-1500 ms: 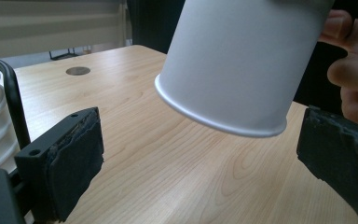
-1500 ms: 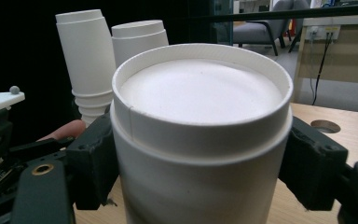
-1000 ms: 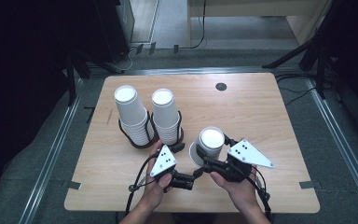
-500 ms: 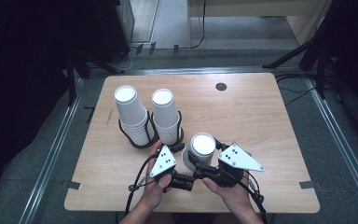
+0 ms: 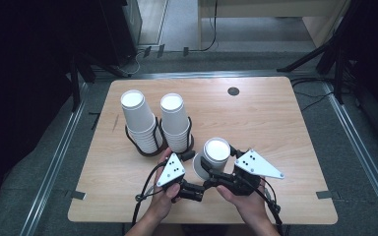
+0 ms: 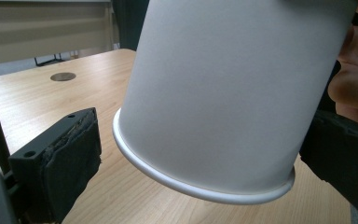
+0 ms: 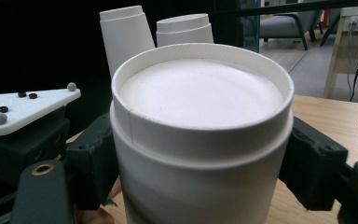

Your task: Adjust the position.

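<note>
A white paper cup [image 5: 216, 150] is held bottom-up and tilted just above the wooden table [image 5: 275, 123] near its front edge. My right gripper [image 5: 220, 158] is shut on it, with a black pad pressing on each side of the cup [image 7: 200, 93]. A second cup seems nested under the first, as a step shows below its base. My left gripper [image 5: 195, 164] reaches in from the left at the cup's rim. In the left gripper view the cup [image 6: 223, 93] lies between the jaws. The left pad [image 6: 70, 158] stands clear of the rim, so this gripper is open.
Two tall stacks of upturned white cups [image 5: 138, 123] [image 5: 174, 123] stand in black wire holders at the left middle of the table, just beyond my left gripper. A round cable hole [image 5: 234, 91] sits near the far edge. Dark floor and furniture surround the table.
The cup and the right gripper have shifted slightly left toward the left gripper, and the cup now leans more. The left gripper has stayed where it was.
</note>
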`<state>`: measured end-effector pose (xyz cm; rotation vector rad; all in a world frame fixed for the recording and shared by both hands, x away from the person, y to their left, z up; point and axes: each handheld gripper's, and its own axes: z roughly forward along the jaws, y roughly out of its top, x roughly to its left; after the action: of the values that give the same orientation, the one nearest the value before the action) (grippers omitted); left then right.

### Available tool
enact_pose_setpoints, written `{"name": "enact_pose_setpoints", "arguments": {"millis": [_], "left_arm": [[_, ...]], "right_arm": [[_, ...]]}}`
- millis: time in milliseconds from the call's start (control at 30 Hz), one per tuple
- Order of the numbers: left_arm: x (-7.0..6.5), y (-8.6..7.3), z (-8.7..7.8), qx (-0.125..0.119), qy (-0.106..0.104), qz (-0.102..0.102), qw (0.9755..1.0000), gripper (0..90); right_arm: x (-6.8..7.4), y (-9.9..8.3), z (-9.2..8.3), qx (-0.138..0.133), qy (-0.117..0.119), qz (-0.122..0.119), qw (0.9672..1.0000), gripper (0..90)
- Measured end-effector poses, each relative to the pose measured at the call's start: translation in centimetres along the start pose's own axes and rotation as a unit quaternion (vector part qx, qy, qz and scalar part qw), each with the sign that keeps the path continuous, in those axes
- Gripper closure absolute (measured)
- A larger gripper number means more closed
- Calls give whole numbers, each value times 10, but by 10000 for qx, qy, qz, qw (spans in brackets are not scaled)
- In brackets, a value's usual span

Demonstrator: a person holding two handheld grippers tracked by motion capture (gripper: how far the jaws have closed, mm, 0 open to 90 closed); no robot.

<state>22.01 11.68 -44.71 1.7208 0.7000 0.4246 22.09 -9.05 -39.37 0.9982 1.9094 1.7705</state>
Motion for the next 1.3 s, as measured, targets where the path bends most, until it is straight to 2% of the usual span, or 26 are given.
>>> {"name": "enact_pose_setpoints", "arguments": {"millis": [300, 567, 900, 1300], "left_arm": [[-2, 1, -1, -16, -54, -7, 10000, 0], [-5, 1, 1, -14, -139, 20, 9999, 0], [-10, 2, 2, 37, -22, 209, 9998, 9], [-9, 2, 0, 24, -51, 236, 9997, 59]], "right_arm": [[4, 3, -2, -17, 152, 40, 9999, 219], [4, 4, -2, -6, 317, 217, 9993, 219], [4, 3, -2, 33, 317, 205, 9993, 219], [3, 5, -4, 37, 335, 274, 9991, 206]]}}
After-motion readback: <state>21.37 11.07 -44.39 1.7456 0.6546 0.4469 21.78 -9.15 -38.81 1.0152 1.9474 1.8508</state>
